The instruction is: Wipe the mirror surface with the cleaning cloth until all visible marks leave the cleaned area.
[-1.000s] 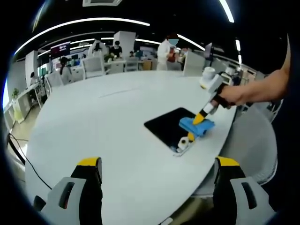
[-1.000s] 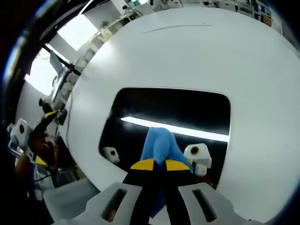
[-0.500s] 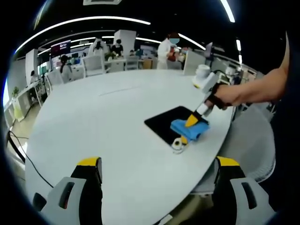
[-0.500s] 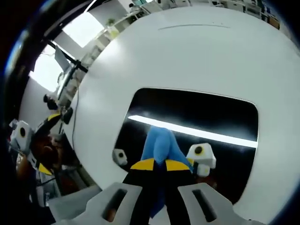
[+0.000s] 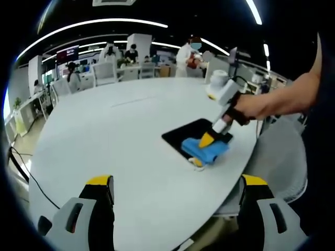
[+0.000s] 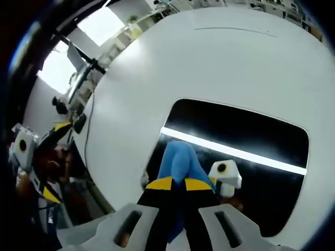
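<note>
A dark rectangular mirror lies flat near the edge of a big white table. My right gripper is shut on a blue cleaning cloth and presses it on the mirror's near corner. A ceiling light reflects as a bright stripe across the mirror in the right gripper view. My left gripper hangs open over the table's near edge, far from the mirror, holding nothing. A person's arm holds the right gripper.
Several people sit and stand at desks beyond the table. A grey chair stands by the table's right edge. In the right gripper view the left gripper shows at the left, with the floor and a bright window beyond.
The right gripper has dragged the cloth across the mirror toward its near-left corner. The left gripper has stayed still and open.
</note>
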Demonstrator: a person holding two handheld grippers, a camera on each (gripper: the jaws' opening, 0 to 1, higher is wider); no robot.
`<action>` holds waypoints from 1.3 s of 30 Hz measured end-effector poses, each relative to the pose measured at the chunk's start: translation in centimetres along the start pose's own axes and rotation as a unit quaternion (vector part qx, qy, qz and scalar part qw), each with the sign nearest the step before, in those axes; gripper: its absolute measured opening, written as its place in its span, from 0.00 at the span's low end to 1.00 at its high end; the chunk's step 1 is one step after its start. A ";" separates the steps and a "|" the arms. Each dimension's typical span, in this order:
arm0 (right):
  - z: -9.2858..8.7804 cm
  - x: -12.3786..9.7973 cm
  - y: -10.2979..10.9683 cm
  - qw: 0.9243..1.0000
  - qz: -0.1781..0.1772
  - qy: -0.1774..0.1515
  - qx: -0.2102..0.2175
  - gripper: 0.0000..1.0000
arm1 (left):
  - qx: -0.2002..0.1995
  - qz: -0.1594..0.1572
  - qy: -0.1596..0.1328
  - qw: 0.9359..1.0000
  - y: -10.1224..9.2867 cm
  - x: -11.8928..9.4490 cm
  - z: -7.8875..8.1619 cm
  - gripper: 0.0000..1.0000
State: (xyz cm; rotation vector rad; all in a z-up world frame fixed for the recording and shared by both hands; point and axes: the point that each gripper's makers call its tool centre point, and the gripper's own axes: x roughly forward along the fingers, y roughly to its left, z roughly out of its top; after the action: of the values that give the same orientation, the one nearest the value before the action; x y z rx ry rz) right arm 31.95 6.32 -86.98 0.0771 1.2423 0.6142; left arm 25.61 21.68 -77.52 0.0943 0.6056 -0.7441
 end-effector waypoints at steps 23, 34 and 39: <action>0.7 1.2 2.1 1.000 0.012 0.008 -0.027 0.01 | -0.006 0.009 -0.006 1.000 0.7 -0.2 0.2 1.00; 1.2 1.2 1.9 0.999 0.004 0.001 -0.032 0.01 | -0.015 0.007 -0.013 1.000 0.6 -0.1 0.3 1.00; 1.8 1.2 1.6 0.999 0.000 0.000 -0.039 0.01 | -0.014 0.007 -0.012 1.000 0.6 -0.2 0.5 1.00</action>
State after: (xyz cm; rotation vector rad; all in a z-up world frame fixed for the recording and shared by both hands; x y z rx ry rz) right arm 33.19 8.72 -86.77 0.0114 1.2162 0.6615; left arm 26.09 22.11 -77.09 0.0626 0.5915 -0.7220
